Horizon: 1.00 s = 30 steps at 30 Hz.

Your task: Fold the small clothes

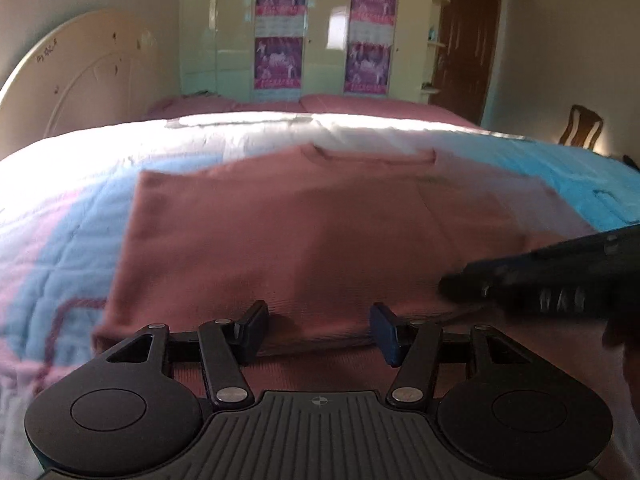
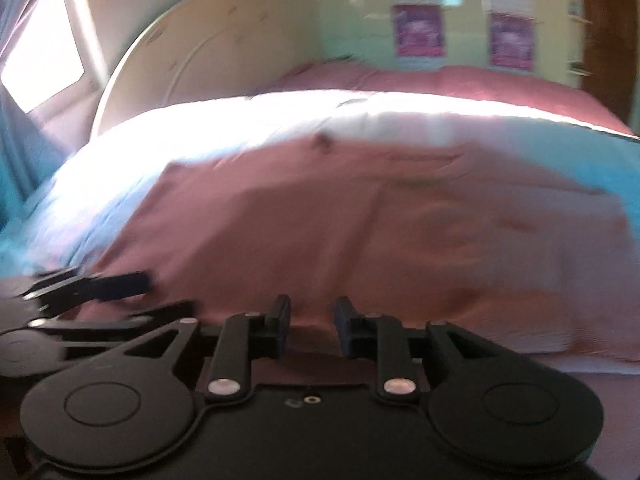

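A dusty-pink knit top with a ribbed neckline point(image 1: 288, 216) lies flat on a quilted bedspread in pale blue, pink and white point(image 1: 60, 240), which covers a bed. Its hem is nearest the cameras and its neckline points toward the far side of the bed. The left side edge runs straight with no sleeve sticking out, and a paler panel crosses the right half, so one side seems already folded in over the body; blur makes this a judgement rather than a certainty. On the right the cloth still spreads out toward the blue of the bedspread, loose and rippled in the right wrist view.

The left gripper point(image 1: 320, 330) hovers at the hem with its jaws spread apart and nothing between them. The right gripper point(image 2: 312, 326) has a narrower gap between its fingers, also empty, with the hem just beyond its tips. Neither is pinching the cloth.

The fold therefore looks to be at an early or middle stage: the right side probably still has to come in, and then the garment needs folding lengthwise, hem toward neckline.
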### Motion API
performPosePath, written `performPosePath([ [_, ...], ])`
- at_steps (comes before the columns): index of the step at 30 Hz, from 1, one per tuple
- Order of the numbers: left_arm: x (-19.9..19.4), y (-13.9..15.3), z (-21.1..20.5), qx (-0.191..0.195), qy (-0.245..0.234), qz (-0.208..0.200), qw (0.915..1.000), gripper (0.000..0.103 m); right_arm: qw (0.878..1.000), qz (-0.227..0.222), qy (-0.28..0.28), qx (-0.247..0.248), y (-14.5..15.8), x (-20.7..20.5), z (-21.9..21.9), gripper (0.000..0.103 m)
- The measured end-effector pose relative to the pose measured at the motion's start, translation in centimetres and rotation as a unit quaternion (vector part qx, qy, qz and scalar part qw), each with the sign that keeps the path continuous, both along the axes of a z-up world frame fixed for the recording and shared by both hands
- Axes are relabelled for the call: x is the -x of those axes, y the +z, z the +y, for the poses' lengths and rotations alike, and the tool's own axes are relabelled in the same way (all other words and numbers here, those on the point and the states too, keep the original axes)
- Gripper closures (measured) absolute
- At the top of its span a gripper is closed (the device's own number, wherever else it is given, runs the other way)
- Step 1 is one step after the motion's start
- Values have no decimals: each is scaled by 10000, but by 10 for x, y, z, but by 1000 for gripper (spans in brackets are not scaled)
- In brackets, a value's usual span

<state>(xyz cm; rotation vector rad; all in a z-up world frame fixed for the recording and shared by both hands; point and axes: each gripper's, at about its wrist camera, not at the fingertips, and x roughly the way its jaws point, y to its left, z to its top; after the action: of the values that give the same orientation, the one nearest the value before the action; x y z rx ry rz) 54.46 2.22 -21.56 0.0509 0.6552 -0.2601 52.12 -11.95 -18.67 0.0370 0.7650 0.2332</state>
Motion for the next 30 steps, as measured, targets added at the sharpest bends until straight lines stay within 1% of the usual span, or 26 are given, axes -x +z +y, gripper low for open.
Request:
performPosePath([
  [1, 1, 1, 2, 13, -30, 7, 10000, 47, 9999, 36, 32, 156, -4, 0, 1, 83],
  [2, 1, 2, 8, -18, -18, 40, 10000, 47, 9998, 17, 17, 172, -4, 1, -5, 86],
  [3, 2, 4, 15, -135, 29, 50, 9999, 47, 9999, 34, -110, 71, -1, 3, -18, 92],
  [4, 4, 9, 24, -222, 70, 37, 9997, 47, 9996, 21, -282, -61, 5, 6, -35, 89],
  [5, 4, 12, 31, -225, 116, 16, 9997, 47, 9986, -39, -521, -12, 10, 8, -48, 80],
  [6, 1, 17, 40, -189, 208, -4, 9996, 46, 9974, -123, -715, -12, 16, 10, -61, 82],
  [7, -9, 20, 48, -131, 263, -33, 9996, 46, 9958, -179, -876, -170, 21, 8, -77, 80],
  [8, -20, 23, 53, -96, 288, -73, 9995, 46, 9924, -171, -1151, -388, 23, 2, -95, 72],
  [10, -44, 29, 56, -111, 303, -158, 9994, 46, 9850, -116, -1620, -576, 22, -13, -120, 72],
  [12, -73, 31, 58, -39, 221, -139, 9997, 46, 9798, -48, -1864, -723, 18, -28, -136, 73],
  [14, -98, 28, 58, -43, 175, -115, 9998, 46, 9785, -89, -1943, -683, 19, -36, -143, 75],
  [17, -131, 18, 60, -144, 149, 77, 9998, 46, 9764, -119, -2103, -481, 19, -51, -148, 77],
  [19, -149, 14, 64, -196, 142, 110, 9996, 46, 9742, -138, -2225, -361, 17, -61, -148, 74],
  [20, -157, 11, 68, -207, 159, 164, 9995, 46, 9733, -125, -2256, -409, 17, -64, -152, 71],
  [21, -165, 9, 72, -243, 240, 191, 9992, 47, 9734, -108, -2235, -495, 17, -66, -154, 70],
  [22, -169, 9, 74, -212, 305, 209, 9991, 47, 9736, -90, -2214, -547, 18, -63, -153, 69],
  [23, -170, 11, 76, -128, 342, 272, 9990, 47, 9740, -87, -2175, -623, 17, -61, -155, 64],
  [24, -168, 12, 75, -152, 329, 277, 9990, 47, 9747, -67, -2110, -736, 16, -57, -154, 62],
  [26, -162, 12, 70, -354, 228, 239, 9988, 46, 9769, 47, -1964, -841, 14, -55, -153, 62],
  [27, -161, 11, 69, -436, 169, 216, 9987, 47, 9780, 92, -1900, -857, 11, -55, -150, 59],
  [28, -161, 10, 71, -434, 146, 193, 9988, 46, 9790, 139, -1856, -832, 10, -55, -147, 58],
  [30, -165, 8, 77, -203, 210, 268, 9992, 46, 9801, 182, -1867, -647, 6, -59, -142, 58],
])
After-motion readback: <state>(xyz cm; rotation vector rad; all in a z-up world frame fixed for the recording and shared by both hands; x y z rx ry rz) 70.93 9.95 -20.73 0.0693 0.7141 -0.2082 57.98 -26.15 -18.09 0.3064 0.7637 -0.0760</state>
